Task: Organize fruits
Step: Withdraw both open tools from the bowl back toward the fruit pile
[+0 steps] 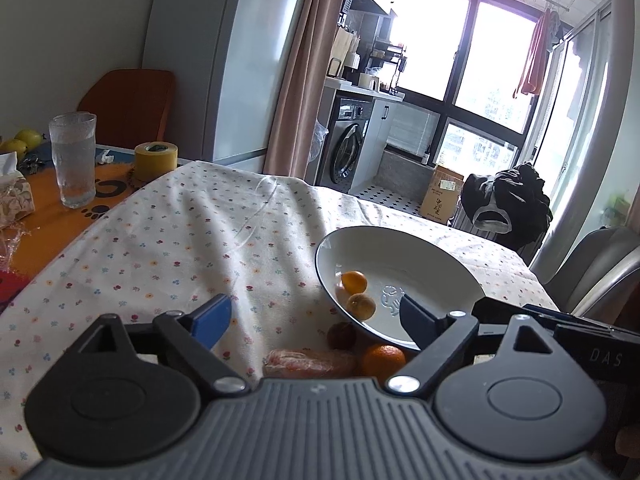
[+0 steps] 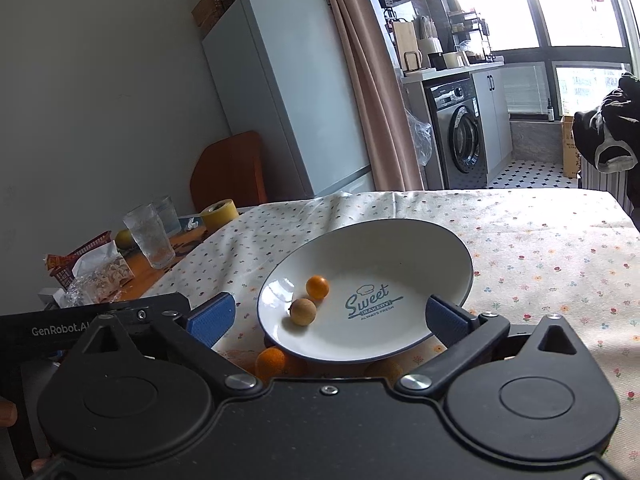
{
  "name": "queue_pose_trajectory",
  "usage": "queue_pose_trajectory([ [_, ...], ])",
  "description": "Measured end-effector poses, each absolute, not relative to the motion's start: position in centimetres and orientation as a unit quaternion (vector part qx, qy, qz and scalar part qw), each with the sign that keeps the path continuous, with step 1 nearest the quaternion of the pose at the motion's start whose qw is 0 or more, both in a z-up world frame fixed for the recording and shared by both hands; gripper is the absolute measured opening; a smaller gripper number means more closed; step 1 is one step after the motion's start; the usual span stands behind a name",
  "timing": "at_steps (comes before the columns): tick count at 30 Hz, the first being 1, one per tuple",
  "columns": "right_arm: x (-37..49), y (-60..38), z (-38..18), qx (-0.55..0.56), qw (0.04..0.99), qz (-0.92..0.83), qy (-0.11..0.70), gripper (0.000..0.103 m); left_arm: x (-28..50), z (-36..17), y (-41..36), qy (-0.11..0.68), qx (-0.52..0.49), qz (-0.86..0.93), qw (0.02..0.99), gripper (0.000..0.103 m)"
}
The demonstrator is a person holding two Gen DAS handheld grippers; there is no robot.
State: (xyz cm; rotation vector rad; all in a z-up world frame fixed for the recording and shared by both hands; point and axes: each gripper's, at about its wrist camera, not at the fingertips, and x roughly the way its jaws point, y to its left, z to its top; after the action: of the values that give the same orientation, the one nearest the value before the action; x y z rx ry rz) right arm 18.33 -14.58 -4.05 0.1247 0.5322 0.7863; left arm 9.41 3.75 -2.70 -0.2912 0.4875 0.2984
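A white plate (image 1: 420, 256) (image 2: 400, 240) printed "Sweet Bakery" lies on the flowered cloth. In it are a small orange kumquat (image 1: 354, 282) (image 2: 317, 287) and a tan round fruit (image 1: 361, 306) (image 2: 303, 311). On the cloth beside the plate's near rim lie a dark reddish fruit (image 1: 341, 335), a peeled tangerine in wrap (image 1: 310, 363) and an orange tangerine (image 1: 383, 360) (image 2: 270, 362). My left gripper (image 1: 316, 318) hovers open over these loose fruits. My right gripper (image 2: 328, 314) stands open, its fingers either side of the plate's near part, holding nothing.
At the far left stand a water glass (image 1: 74, 160) (image 2: 150, 236), a yellow tape roll (image 1: 155, 159) (image 2: 218, 213), yellow fruits (image 1: 24, 140) and a tissue pack (image 1: 12, 196). An orange chair (image 1: 128, 104) is behind. A grey chair (image 1: 600, 268) is at the right.
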Motion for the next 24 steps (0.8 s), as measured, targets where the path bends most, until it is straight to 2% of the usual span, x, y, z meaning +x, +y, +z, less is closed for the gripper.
queue_pose_trajectory([
  [24, 14.5, -16.9, -1.7, 0.058, 0.885, 0.393, 0.245, 0.103, 5.1, -0.4, 2.8, 0.241, -0.143, 0.12, 0.952, 0.095],
])
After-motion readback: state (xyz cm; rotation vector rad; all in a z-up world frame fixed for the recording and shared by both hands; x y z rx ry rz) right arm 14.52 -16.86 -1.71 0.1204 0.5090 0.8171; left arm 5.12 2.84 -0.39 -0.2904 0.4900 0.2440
